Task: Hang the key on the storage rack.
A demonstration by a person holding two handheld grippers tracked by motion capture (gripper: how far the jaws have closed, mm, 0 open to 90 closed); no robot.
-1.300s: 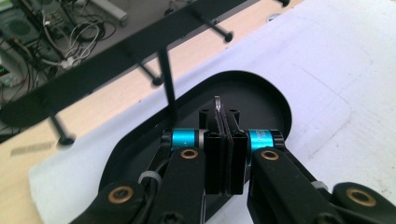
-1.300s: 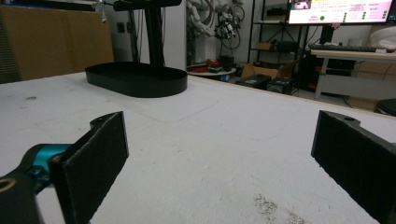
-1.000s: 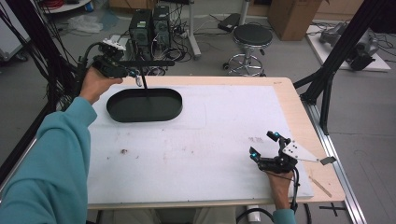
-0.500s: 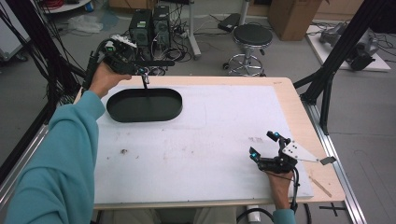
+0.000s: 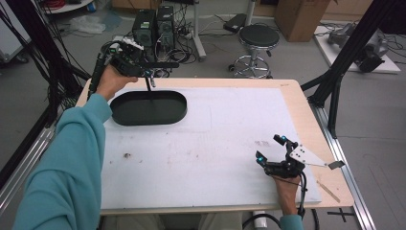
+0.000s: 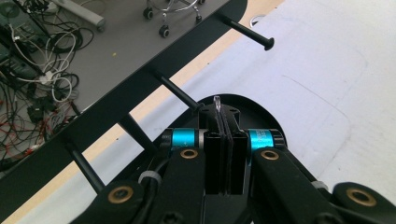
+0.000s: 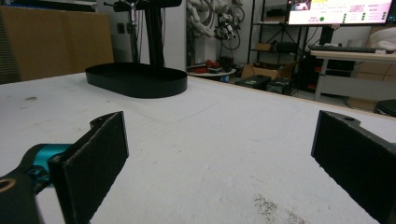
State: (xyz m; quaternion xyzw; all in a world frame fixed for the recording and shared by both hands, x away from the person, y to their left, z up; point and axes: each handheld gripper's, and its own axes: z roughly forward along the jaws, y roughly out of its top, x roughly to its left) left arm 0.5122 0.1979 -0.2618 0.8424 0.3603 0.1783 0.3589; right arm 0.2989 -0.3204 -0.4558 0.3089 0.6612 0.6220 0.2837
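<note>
A black stand has an oval base (image 5: 148,108), an upright post (image 5: 149,84) and a top crossbar (image 5: 160,63) with several pegs. It stands at the table's far left. My left gripper (image 5: 130,58) is held up at the crossbar's left end. In the left gripper view the jaws (image 6: 224,119) are shut on a thin clear piece (image 6: 216,101) whose tip sticks out, just behind the pegged crossbar (image 6: 116,116) and above the base (image 6: 259,112). My right gripper (image 5: 270,148) rests open on the table's front right with nothing in it (image 7: 219,135). It faces the base (image 7: 135,79).
The white mat (image 5: 215,139) covers the wooden table (image 5: 297,105), with small dirt specks (image 5: 127,155) at front left. A stool (image 5: 258,36), computer cases (image 5: 153,21) and cables stand on the floor beyond the far edge. A black frame leg (image 5: 335,86) rises at right.
My left hand has lifted and moved right along the crossbar toward the post. The right gripper has stayed still and open.
</note>
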